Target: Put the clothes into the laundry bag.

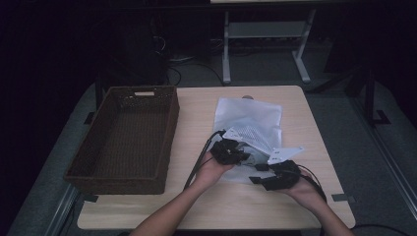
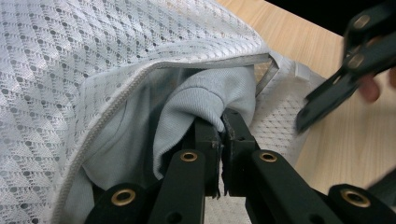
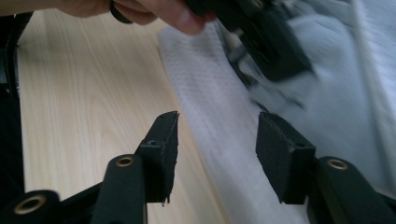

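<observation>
basket (image 1: 123, 140) left of mesh bag (image 1: 248, 120), on table (image 1: 196, 113)

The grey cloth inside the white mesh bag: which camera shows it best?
The left gripper view: the grey cloth bulges from the mesh bag, pinched by the left tongs. The right gripper view shows it blurred; the high view, a small patch.

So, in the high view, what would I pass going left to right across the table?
Wicker basket → left claw pinching the grey garment → white mesh bag → right claw.

A light wooden table (image 1: 196, 105) on grey floor (image 1: 275, 69), a white-legged stand (image 1: 265, 29) behind, in dim light
</observation>
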`<state>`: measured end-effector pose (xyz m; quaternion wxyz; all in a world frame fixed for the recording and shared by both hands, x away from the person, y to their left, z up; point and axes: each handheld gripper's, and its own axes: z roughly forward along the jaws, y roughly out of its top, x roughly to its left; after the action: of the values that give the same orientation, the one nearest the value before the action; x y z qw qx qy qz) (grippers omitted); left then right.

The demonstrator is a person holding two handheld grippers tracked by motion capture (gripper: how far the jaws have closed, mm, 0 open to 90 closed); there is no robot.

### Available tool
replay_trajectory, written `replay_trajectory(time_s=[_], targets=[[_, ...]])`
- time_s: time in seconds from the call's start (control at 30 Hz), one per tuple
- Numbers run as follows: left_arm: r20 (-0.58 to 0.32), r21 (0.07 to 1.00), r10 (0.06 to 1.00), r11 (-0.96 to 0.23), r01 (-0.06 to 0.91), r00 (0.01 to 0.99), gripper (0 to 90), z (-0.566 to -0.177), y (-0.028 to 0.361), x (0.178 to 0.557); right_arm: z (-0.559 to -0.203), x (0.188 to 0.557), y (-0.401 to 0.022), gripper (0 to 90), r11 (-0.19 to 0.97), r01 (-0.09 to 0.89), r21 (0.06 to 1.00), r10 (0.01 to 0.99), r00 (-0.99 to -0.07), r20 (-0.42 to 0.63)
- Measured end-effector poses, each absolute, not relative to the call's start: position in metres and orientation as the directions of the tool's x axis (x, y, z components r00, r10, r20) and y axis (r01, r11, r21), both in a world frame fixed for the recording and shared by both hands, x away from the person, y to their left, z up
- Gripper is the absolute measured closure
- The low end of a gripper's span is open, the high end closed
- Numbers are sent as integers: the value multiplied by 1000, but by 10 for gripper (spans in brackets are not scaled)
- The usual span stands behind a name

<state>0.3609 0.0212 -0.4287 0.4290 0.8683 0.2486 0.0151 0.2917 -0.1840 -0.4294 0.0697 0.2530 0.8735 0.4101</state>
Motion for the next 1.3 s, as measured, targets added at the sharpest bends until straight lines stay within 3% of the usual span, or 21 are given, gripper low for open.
replay_trajectory(time_s=[0.23,0.47,0.6,0.83,0.97,1.3], targets=[[-202,751,448,-500,431,871,864,-431,21,363,-443,307,-148,392,594,363,718,450,-890,77],[-202,751,448,-500,432,871,864,-431,21,364,-462,315,-139,416,653,363,665,457,-889,37],[-201,750,449,-502,432,871,864,-432,21,364,-467,314,-139,507,668,353,655,457,-889,14],[-198,751,453,-500,431,869,864,-431,21,364,-466,315,-144,884,650,380,658,508,-861,-5],[-200,751,458,-496,436,866,864,-432,20,363,-465,314,-144,898,670,361,649,500,-865,-34],[-149,718,506,-536,445,850,867,-446,3,371,-455,310,-158,900,634,395,666,473,-878,71]])
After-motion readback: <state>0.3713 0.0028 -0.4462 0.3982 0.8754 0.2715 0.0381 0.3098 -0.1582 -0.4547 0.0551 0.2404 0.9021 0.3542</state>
